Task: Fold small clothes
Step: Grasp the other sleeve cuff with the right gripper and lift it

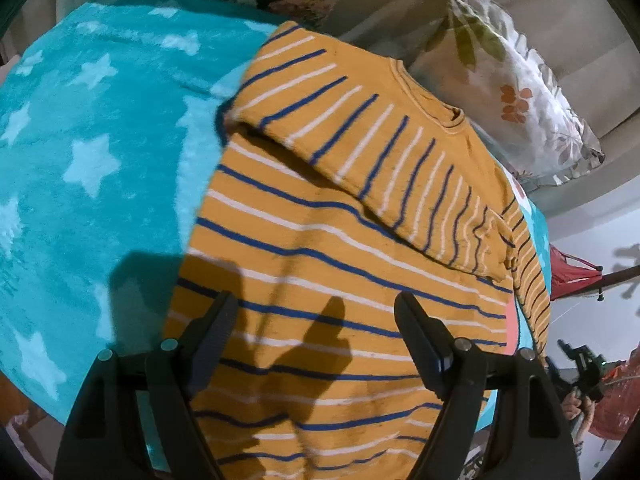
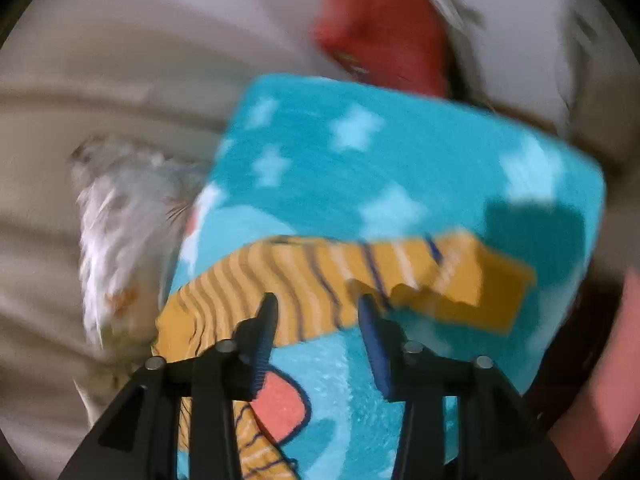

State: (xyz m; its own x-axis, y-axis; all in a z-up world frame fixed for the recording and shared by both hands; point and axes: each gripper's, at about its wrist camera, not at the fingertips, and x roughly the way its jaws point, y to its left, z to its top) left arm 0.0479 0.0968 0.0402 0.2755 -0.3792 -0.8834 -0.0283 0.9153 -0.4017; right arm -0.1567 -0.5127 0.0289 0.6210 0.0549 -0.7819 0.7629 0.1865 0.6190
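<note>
Plainly, in the left wrist view the left gripper [image 1: 316,316] hangs over the body of a mustard-yellow striped shirt [image 1: 320,248], its jaws spread wide with nothing between them; whether the tips touch the cloth cannot be told. The shirt lies flat on a teal blanket with pale stars [image 1: 92,140], which fills the left side. One sleeve [image 1: 360,136] is folded across the chest, running from the far left down to the right, and the collar sits at the far edge. Beyond the collar, a floral pillow [image 1: 516,92] leans against a beige sofa [image 1: 560,28]. At the near right edge a second black gripper device shows, small and dim.

From the right wrist view, badly blurred, the right gripper [image 2: 316,300] stands with its jaws partly apart and empty. Just beyond the tips a striped sleeve [image 2: 320,268] lies across the teal blanket [image 2: 400,160]. A red object [image 2: 380,32] sits far behind.
</note>
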